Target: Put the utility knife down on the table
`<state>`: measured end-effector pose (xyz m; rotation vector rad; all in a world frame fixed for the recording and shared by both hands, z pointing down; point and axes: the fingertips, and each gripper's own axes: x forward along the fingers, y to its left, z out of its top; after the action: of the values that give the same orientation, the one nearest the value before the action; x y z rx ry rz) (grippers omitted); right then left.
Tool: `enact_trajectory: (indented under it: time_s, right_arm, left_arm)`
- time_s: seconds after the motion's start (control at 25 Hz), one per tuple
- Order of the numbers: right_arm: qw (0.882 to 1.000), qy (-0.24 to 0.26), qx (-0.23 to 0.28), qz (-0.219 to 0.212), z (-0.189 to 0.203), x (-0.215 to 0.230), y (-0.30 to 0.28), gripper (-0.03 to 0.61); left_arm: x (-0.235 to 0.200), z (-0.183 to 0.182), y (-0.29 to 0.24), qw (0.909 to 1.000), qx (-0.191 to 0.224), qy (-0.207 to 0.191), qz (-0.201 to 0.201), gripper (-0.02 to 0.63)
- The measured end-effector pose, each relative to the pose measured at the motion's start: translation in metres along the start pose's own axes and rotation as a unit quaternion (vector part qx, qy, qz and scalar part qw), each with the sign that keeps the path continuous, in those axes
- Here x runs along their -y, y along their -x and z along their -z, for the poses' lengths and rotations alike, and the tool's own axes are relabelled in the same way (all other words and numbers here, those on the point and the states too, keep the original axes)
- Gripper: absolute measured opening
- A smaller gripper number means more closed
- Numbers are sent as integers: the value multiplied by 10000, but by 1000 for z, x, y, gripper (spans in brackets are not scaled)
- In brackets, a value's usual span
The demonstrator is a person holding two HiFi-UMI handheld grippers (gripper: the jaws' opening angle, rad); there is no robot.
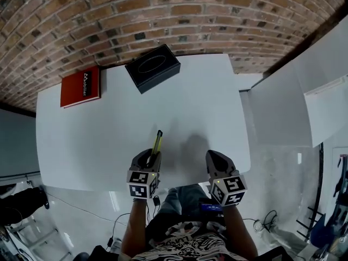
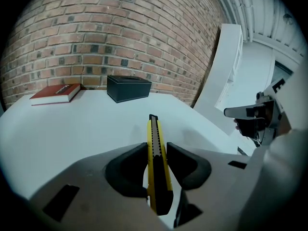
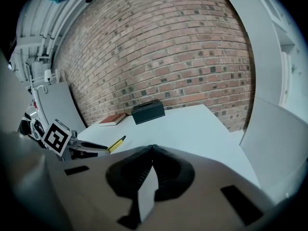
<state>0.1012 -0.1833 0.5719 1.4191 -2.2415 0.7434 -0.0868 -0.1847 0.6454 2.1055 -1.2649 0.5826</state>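
Clamping the yellow utility knife (image 2: 153, 129) by its flat sides at mid-body, the left tongs (image 2: 157, 150) hold it over the tabletop (image 1: 109, 140), well short of the black box (image 1: 153, 67), nose toward it. The right tongs (image 3: 152, 150) are closed on nothing. The knife looks light, stiff and smooth-sided, so it could slip.

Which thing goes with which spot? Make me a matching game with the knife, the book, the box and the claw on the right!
Things:
1. utility knife
2. red book
3. black box
4. right claw

Places or states:
A. shut, with nothing in it
B. at the far left corner of the table
C. pinched in the left claw
D. at the table's far edge, to the right of the book

Pairs: 1-C, 2-B, 3-D, 4-A
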Motion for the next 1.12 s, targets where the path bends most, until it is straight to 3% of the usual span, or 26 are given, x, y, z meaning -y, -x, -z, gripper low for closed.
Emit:
enact_trajectory:
  time_s: [0.8,1.12]
  right_arm:
    - [9993,-27,-312,-195,7,7,-30,0]
    - [9994,8,-300,-195,-1,9,-37,0]
  left_arm:
    - [-4,31,-39,9963,-706,-486,-51,129]
    - [-6,33,-44,9964,-763,-377,49,130]
